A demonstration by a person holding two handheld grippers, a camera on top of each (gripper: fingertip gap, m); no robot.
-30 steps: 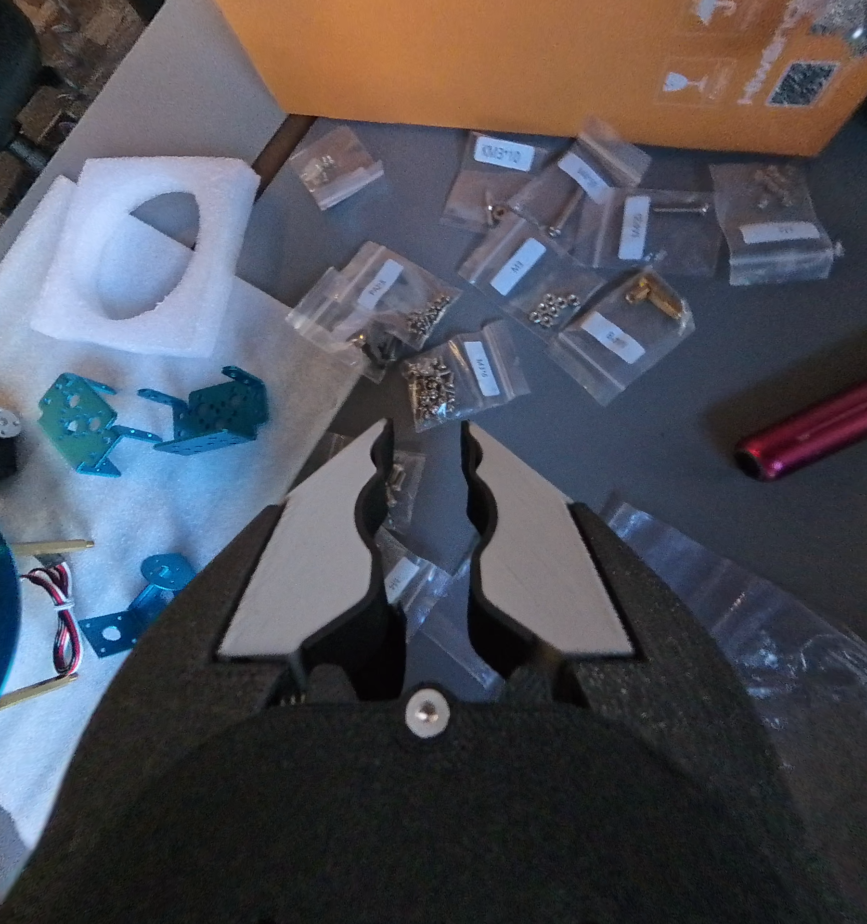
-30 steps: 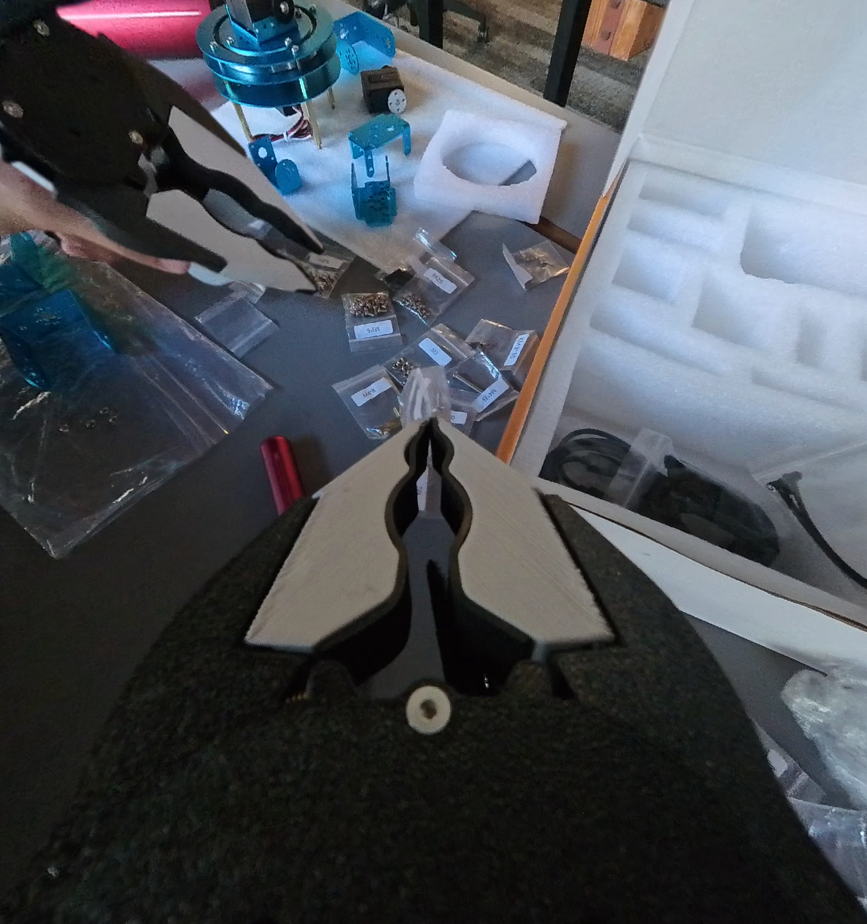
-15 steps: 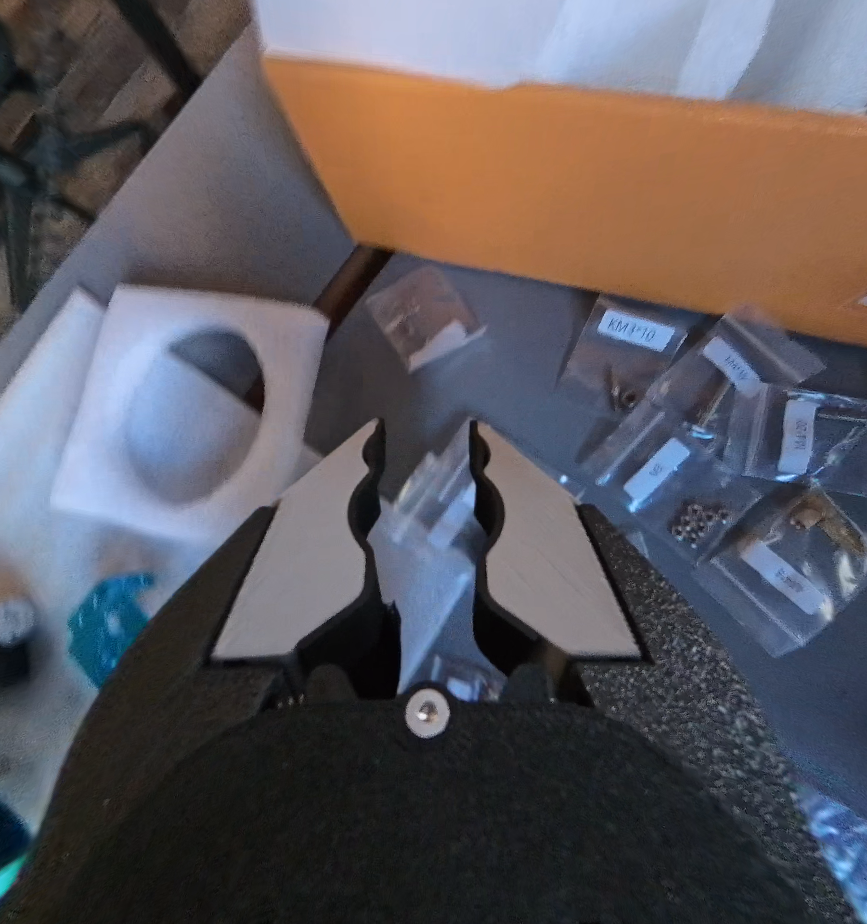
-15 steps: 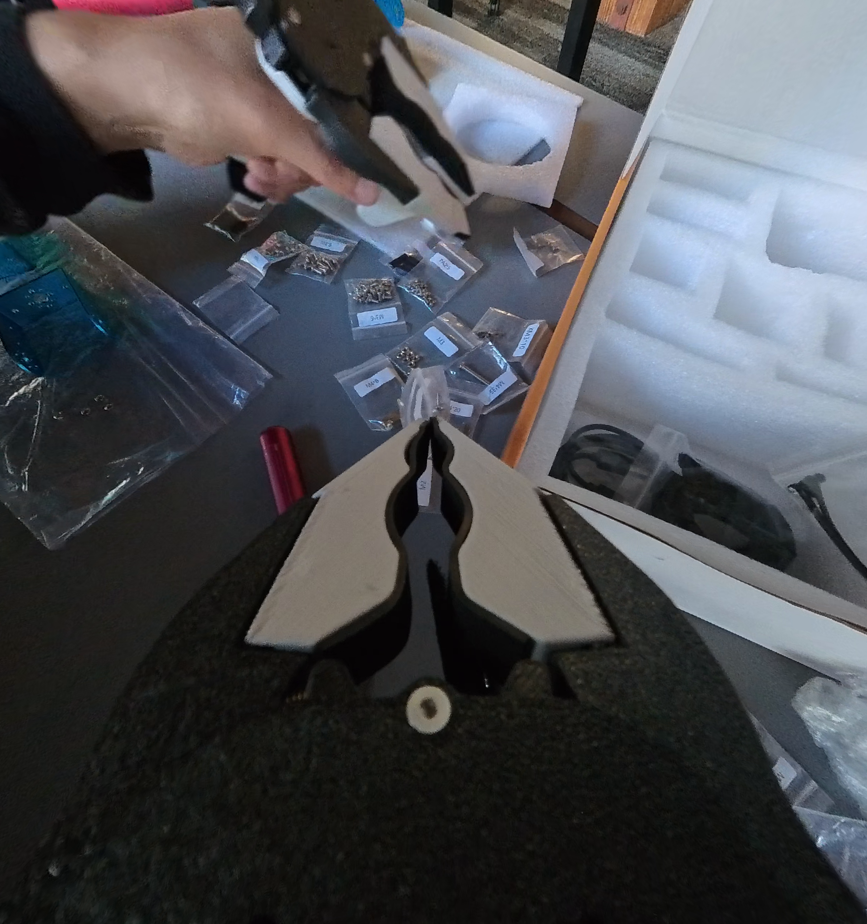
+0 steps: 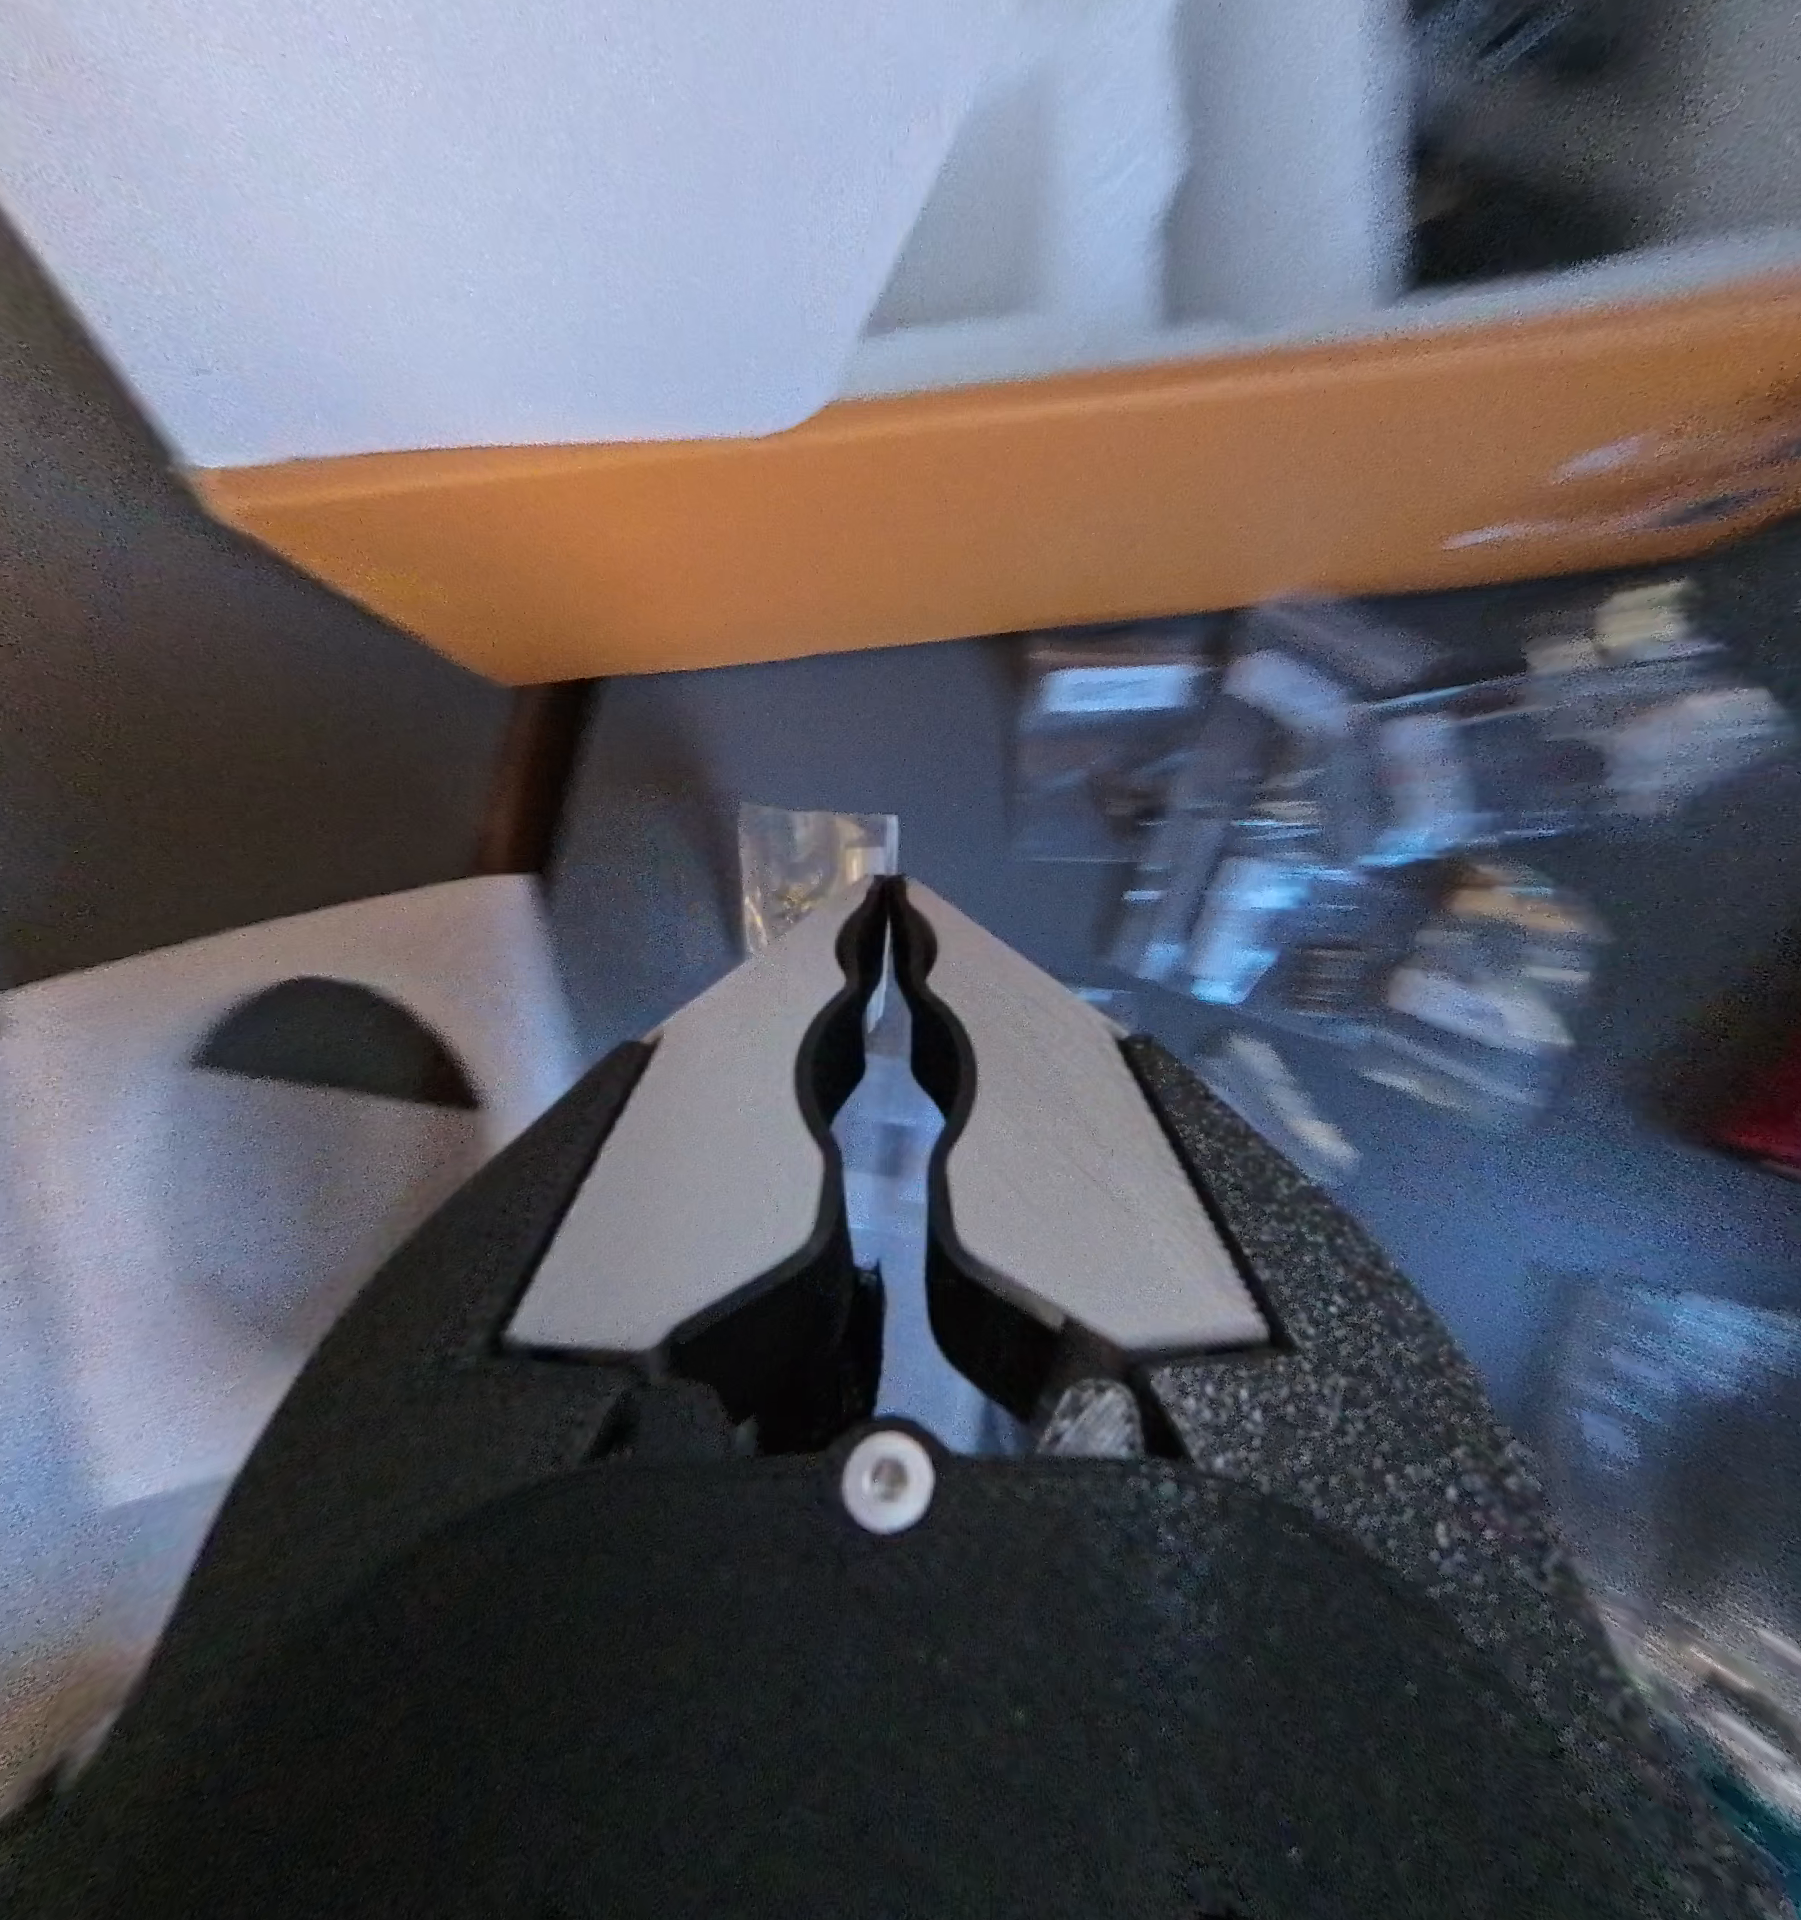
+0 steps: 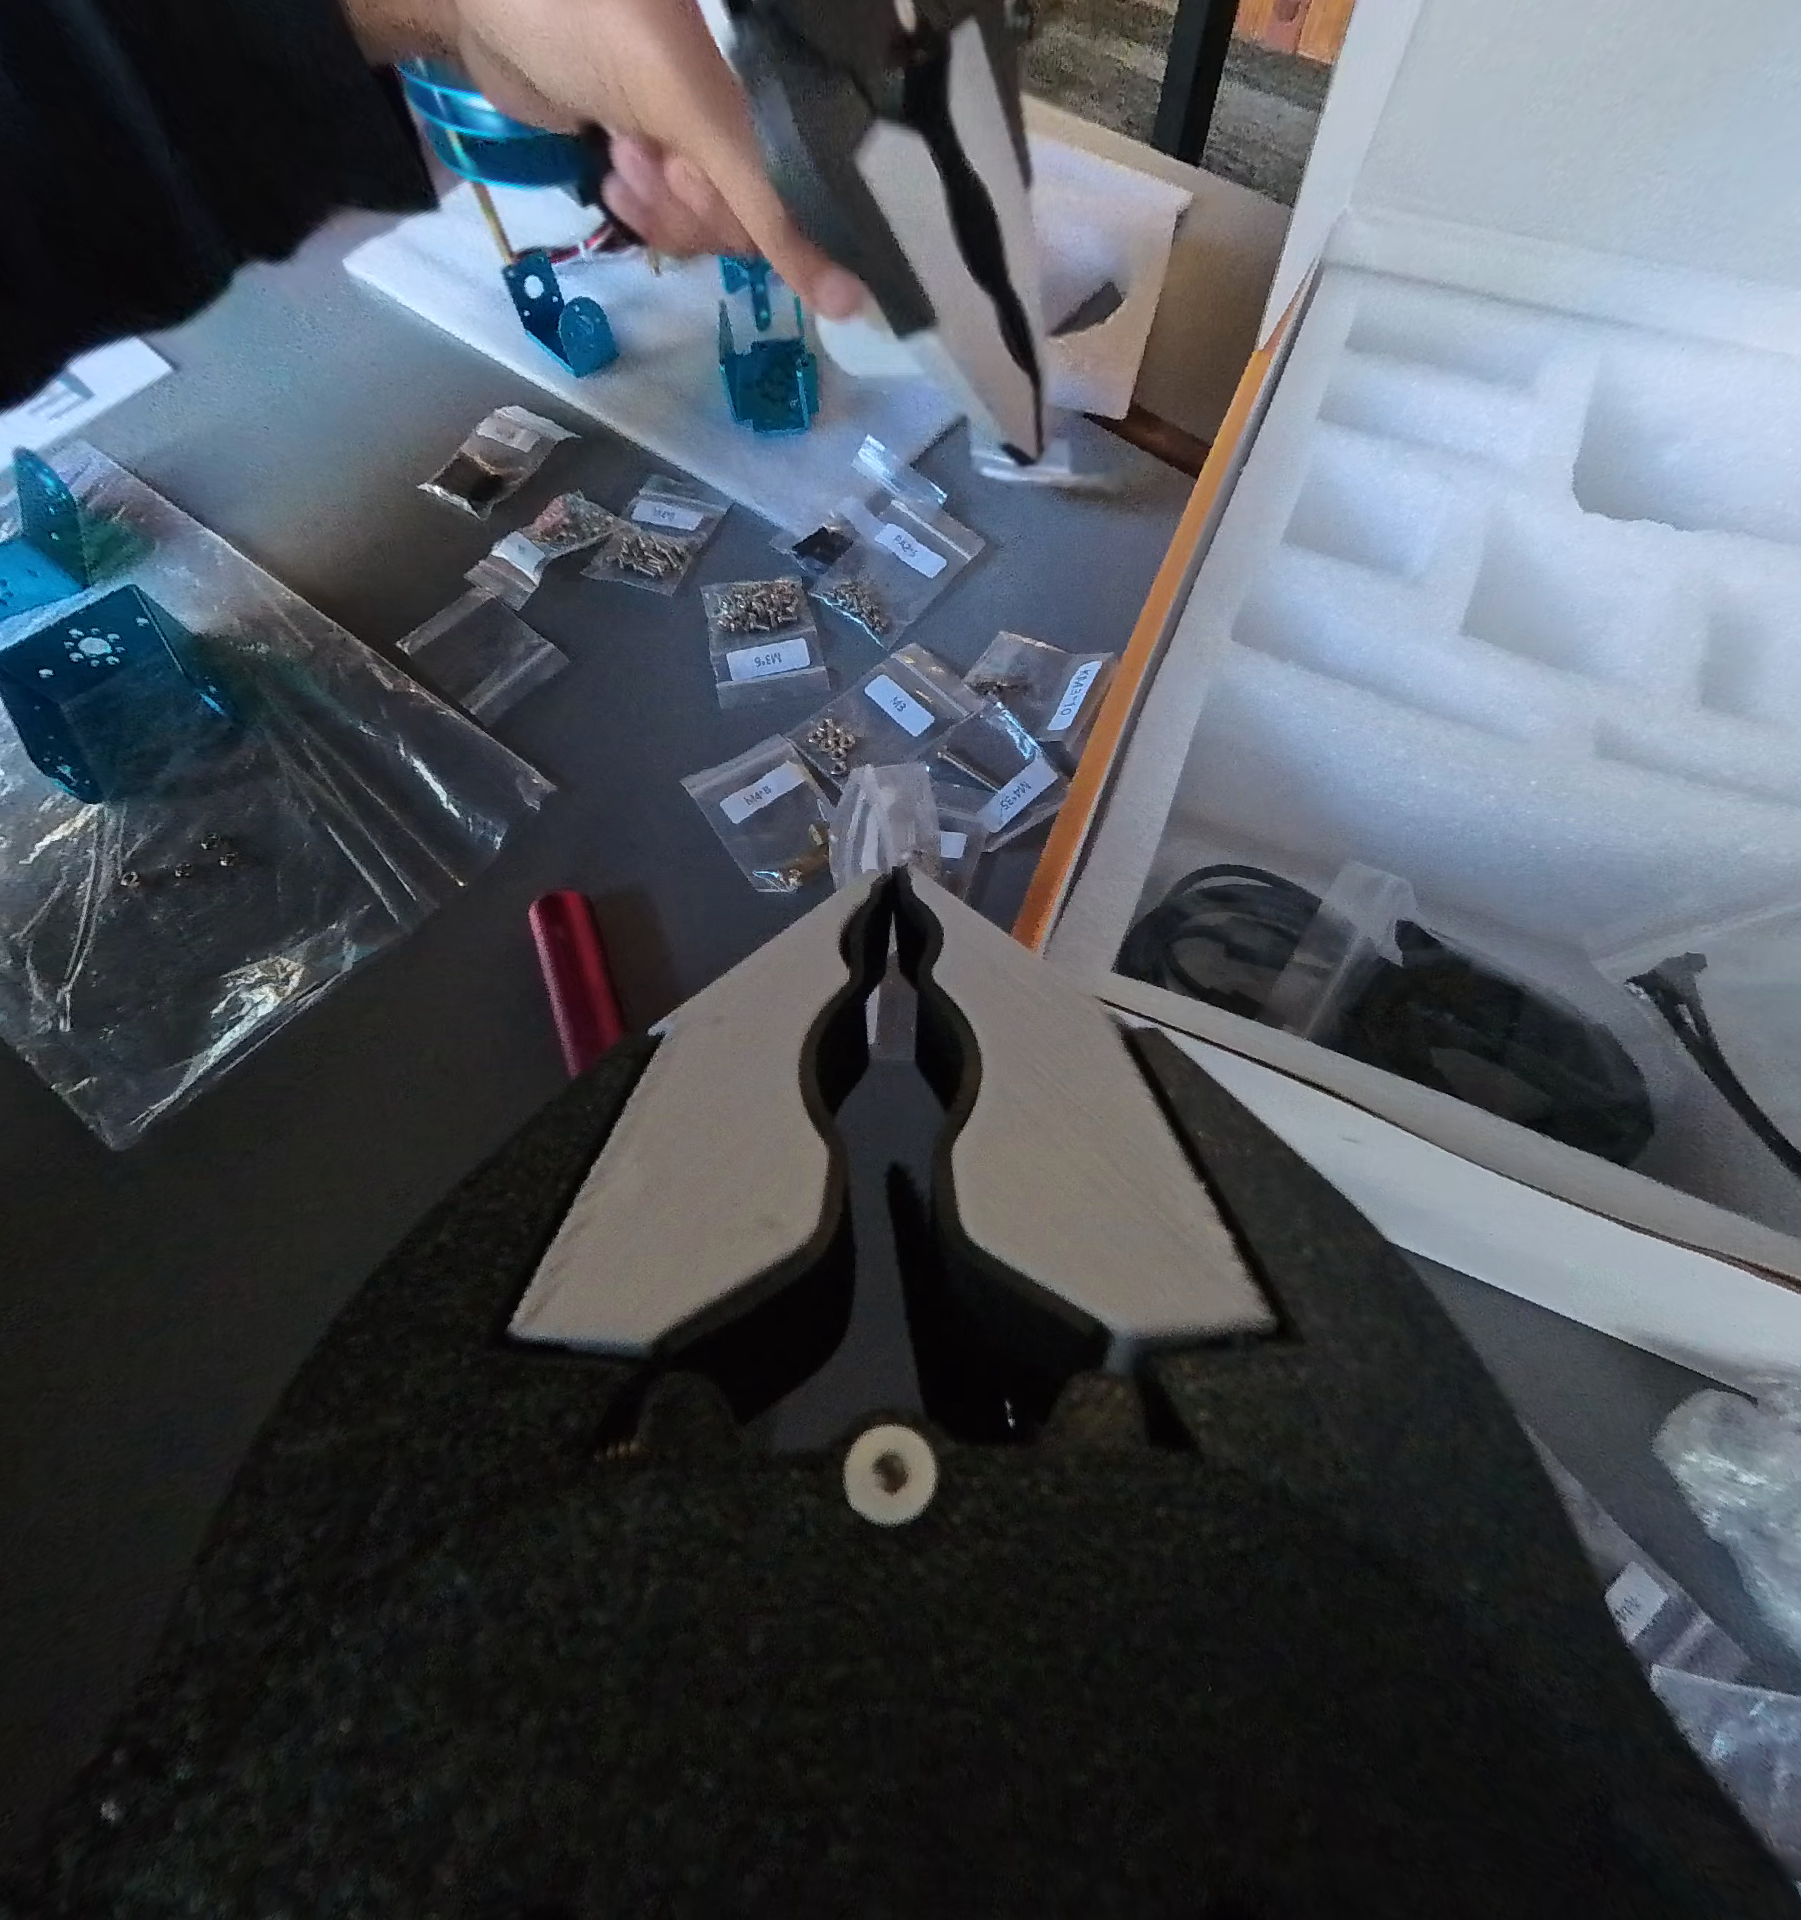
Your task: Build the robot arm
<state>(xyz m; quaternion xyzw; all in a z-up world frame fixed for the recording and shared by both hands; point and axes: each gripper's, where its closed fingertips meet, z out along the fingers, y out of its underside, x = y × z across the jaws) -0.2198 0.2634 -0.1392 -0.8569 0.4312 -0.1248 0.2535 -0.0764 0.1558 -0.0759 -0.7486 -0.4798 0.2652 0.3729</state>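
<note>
My left gripper [image 5: 891, 883] is shut on the edge of a small clear bag of screws [image 5: 818, 868], close to the orange side of a box [image 5: 875, 520]. This view is blurred. In the right wrist view the left gripper [image 6: 1026, 442] points down in a person's hand [image 6: 667, 156], with that bag [image 6: 1057, 470] at its tips near the box corner. My right gripper [image 6: 896, 878] is shut on another small clear bag [image 6: 880, 816] and holds it above the grey table [image 6: 283, 447].
Several small labelled bags of hardware [image 6: 766, 634] lie on the table. A red tube [image 6: 574, 987] lies left of my right gripper. A large plastic bag with a blue bracket [image 6: 106, 707] is at left. The open box holds white foam [image 6: 1498, 520] and a black cable [image 6: 1395, 1039]. The grippers' ends are close to 20 cm from one another.
My left gripper moved forward towards the corner of the orange box and closed on a small bag there. My right gripper stayed in place, shut on its bag.
</note>
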